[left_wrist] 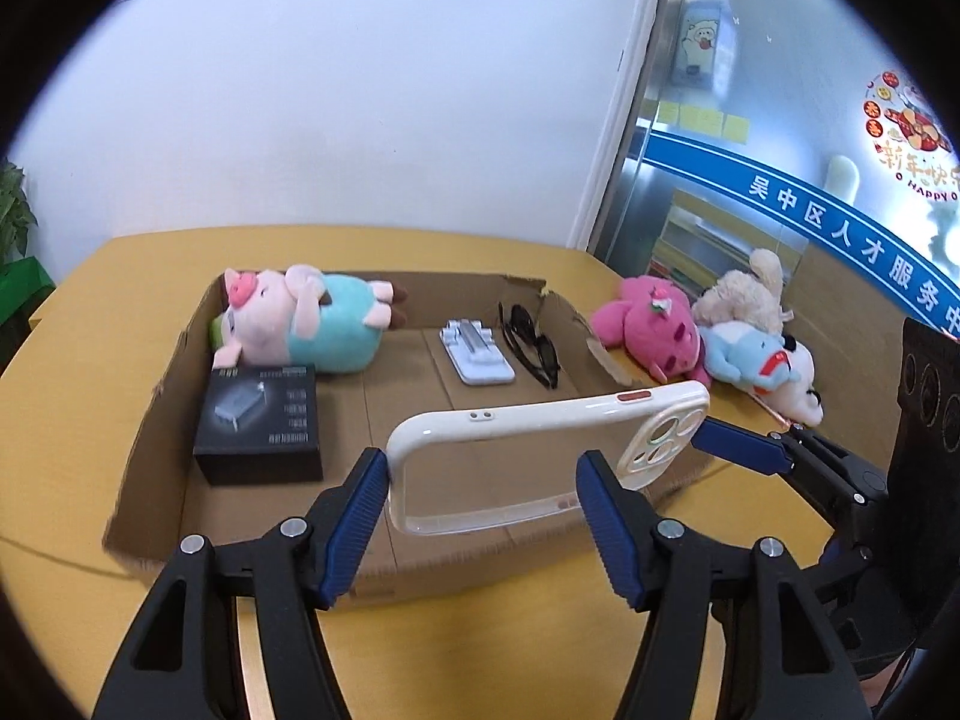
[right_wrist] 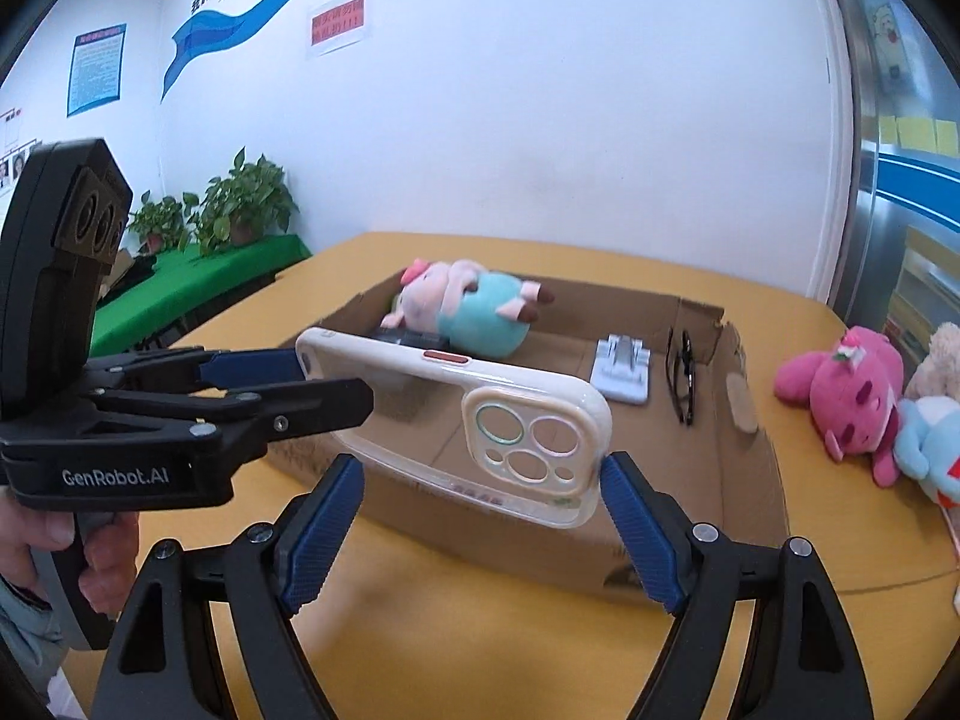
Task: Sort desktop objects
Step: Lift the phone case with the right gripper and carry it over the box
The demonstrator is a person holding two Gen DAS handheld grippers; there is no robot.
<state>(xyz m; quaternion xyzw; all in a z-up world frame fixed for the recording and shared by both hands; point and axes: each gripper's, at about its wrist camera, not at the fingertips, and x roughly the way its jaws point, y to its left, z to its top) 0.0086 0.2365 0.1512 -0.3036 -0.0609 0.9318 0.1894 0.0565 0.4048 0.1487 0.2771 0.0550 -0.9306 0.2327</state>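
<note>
here, the cream-white soft plastic phone case with a clear back [left_wrist: 540,462] is hanging in the air above the near wall of the shallow brown cardboard box [left_wrist: 153,414], held between both tools. the left gripper [left_wrist: 480,516] is spreading its blue ribbed pads wide; in its own view the 9 o'clock pad is touching the plain end of the case, while the 3 o'clock pad is sitting in front of the case's lower edge, and i cannot tell whether it is pressing. seen from the right wrist view, the left gripper [right_wrist: 312,378] is reaching in from 9 o'clock with one finger on each face of that same end, looking clamped on it. the right gripper [right_wrist: 480,525] is also standing wide: its 3 o'clock pad is touching the camera-cutout corner, and its 9 o'clock pad is staying just clear of the case. inside the box, a pink plush pig in a teal outfit [left_wrist: 300,324] is lying at 11 o'clock, a black rectangular carton [left_wrist: 258,426] is sitting just in front of it, and a white folding phone stand [left_wrist: 477,354] is lying beside black sunglasses [left_wrist: 531,345] toward 12 o'clock. out on the yellow table [left_wrist: 72,324], at 2 o'clock, a magenta plush bear [left_wrist: 648,330], a beige plush [left_wrist: 750,294] and a light blue plush [left_wrist: 756,360] are lying bunched together.
</note>
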